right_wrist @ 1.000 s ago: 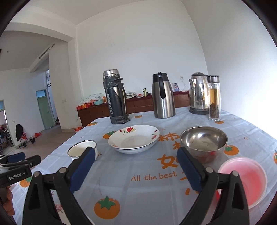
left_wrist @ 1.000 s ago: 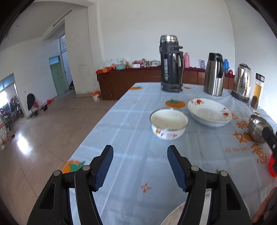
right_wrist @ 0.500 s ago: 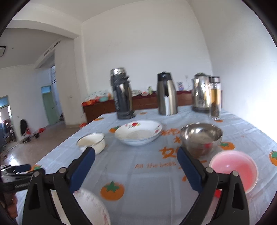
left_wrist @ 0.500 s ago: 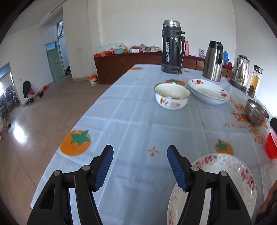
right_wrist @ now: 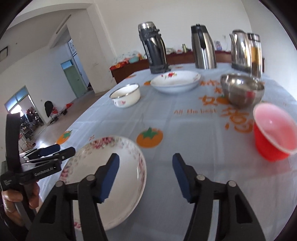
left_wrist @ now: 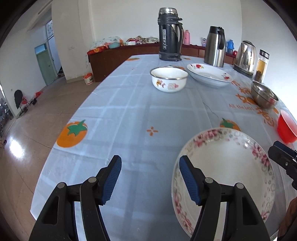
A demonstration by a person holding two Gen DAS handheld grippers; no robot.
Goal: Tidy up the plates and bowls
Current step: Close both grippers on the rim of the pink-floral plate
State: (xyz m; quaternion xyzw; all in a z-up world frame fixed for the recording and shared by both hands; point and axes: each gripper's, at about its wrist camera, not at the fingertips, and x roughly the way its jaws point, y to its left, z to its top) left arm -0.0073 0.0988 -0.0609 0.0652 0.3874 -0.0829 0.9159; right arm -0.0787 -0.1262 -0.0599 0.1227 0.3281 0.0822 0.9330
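Pink-flowered plate (left_wrist: 228,166) now nearer, between both wide-open, empty hand-held grippers, left (left_wrist: 150,178) and right (right_wrist: 145,174).

White walls (left_wrist: 128,16), white ceiling. Glossy tan tile floor (left_wrist: 39,118), bright glare patch at left. Green door (left_wrist: 44,68) with transom in side passage. Long dark wood sideboard (left_wrist: 130,53) against far wall, cluttered top. Daylight through window (right_wrist: 15,100) at left.
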